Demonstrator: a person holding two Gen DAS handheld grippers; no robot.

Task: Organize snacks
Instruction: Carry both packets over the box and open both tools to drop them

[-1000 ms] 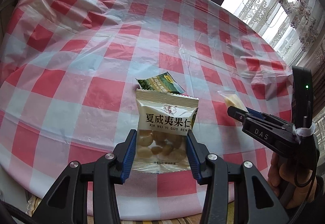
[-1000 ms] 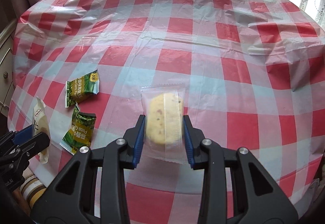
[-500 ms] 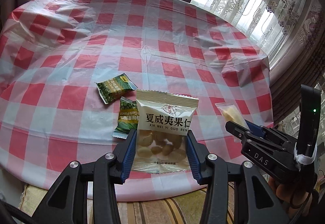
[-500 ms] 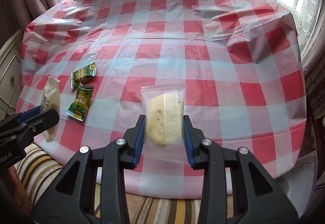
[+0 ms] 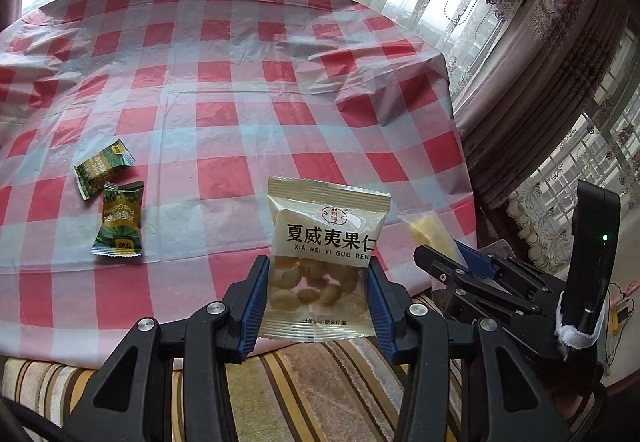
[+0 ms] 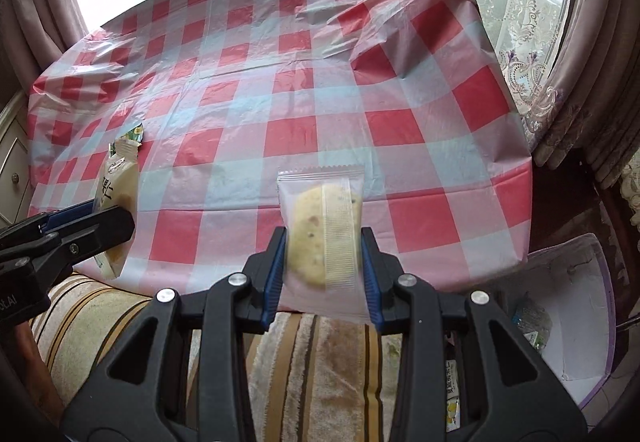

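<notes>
My left gripper is shut on a cream macadamia nut packet and holds it upright off the table's near edge. My right gripper is shut on a clear-wrapped biscuit, also held off the near edge. Two green snack packets lie on the red-checked tablecloth at the left. The right gripper with its biscuit shows at the right of the left wrist view. The left gripper with the nut packet shows at the left of the right wrist view.
A striped seat cushion lies below both grippers. A white box with a purple rim, holding some packets, stands on the floor at the lower right. Curtains hang to the right of the table.
Both grippers have pulled back and away from the table with their packets still held. The table's near edge, the cushion and the box have come into view.
</notes>
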